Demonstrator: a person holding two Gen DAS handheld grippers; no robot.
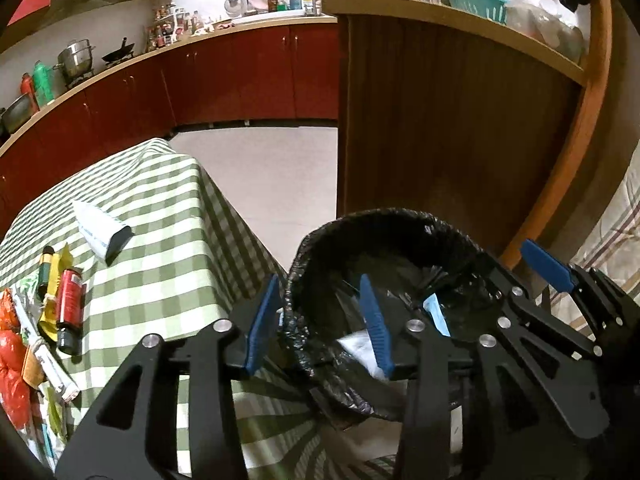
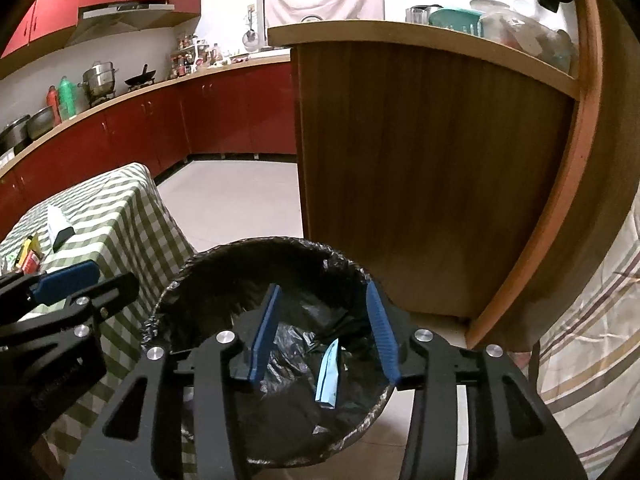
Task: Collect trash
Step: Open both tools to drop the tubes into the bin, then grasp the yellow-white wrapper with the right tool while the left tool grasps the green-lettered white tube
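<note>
1. Bin (image 2: 276,320), lined with a black bag (image 1: 384,240), stands on the floor between the table (image 1: 168,216) and a wooden counter panel (image 2: 420,168). Both of my tongs hang over its mouth.
2. Left gripper (image 1: 320,320): my jaws stand spread, blue pads apart, nothing between them. One pad sits outside the near rim, toward the table; the other is over the opening.
3. Right gripper (image 2: 326,328): jaws likewise spread and empty, both pads over the bin's mouth. In the left wrist view it shows at the right side of the bin (image 1: 492,292).
4. Trash inside: a light blue flat packet (image 2: 329,376) sits upright on edge inside the liner, below my right pads and clear of them. A white crumpled piece (image 1: 360,346) shows in the bin under my left gripper; I cannot tell what it is.
5. Trash on the table, on a green-checked cloth (image 1: 152,280): a white tube with a dark cap (image 1: 102,234), lying on its side, apart from the rest.
6. Near the table's left edge: a red bottle with a black cap (image 1: 70,310) lying on a yellow wrapper (image 1: 54,300), a dark green bottle (image 1: 45,272) just beside, and red-orange bags (image 1: 12,364) with assorted wrappers at the edge of view.
7. Neither gripper touches any item on the table.
</note>
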